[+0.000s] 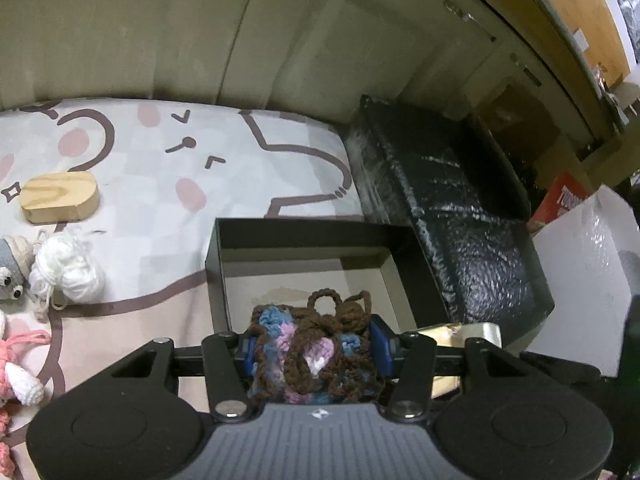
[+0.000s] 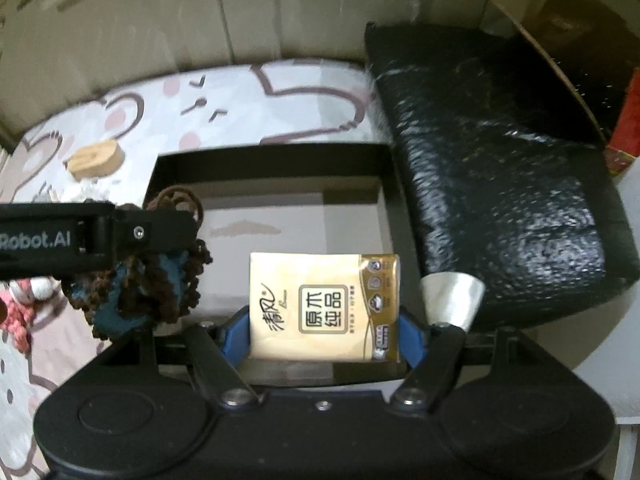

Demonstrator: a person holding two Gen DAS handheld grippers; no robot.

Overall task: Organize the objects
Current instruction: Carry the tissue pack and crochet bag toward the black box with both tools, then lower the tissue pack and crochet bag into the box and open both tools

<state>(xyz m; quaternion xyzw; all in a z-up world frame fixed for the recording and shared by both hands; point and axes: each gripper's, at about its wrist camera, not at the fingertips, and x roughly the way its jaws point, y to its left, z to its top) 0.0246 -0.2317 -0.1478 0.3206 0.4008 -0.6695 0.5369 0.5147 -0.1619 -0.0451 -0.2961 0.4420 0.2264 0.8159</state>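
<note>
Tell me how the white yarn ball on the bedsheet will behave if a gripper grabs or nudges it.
The white yarn ball looks fluffy and loosely wound, so it would probably squash rather than resist. It is likely light for its size. Loose strands trail from it, so it may snag or unravel, and its round shape could let it roll on the bedsheet.

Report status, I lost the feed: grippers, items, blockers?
Left gripper shut on crochet piece. Right gripper shut on tissue pack. Both over open black box. Nothing blocking.

Crochet pouch (image 1: 314, 354), tissue pack (image 2: 324, 307), over box (image 1: 298, 236)
</note>
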